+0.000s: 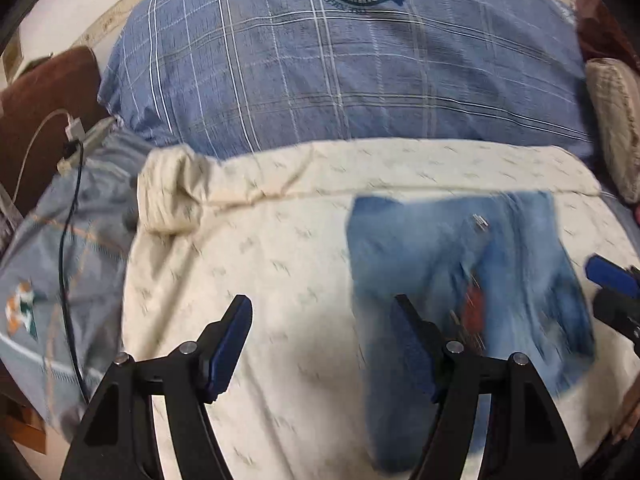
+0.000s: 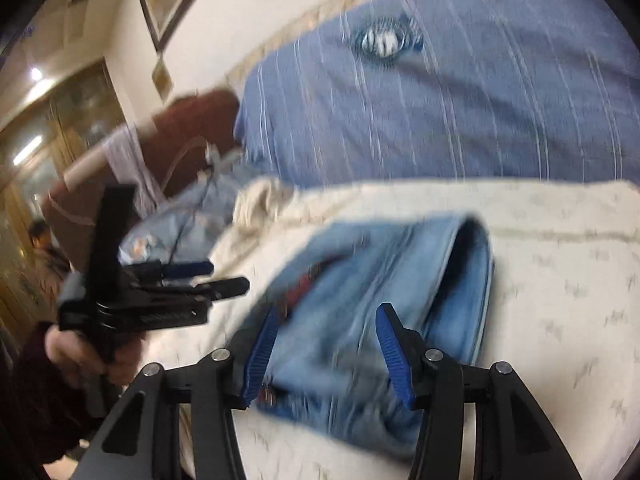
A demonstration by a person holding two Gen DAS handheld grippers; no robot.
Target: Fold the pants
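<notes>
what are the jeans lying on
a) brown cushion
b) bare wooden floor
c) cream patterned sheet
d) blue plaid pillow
c: the jeans lie folded on the cream sheet, in front of the plaid pillow and well clear of the brown cushion at the left.

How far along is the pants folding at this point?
Mostly done, it seems: the jeans lie in a compact folded bundle on the cream bedspread, with a doubled edge showing at the far end. Nothing is in hand: the left gripper and right gripper are both open. Perhaps only a last tidy remains; blur hides the details.
</notes>
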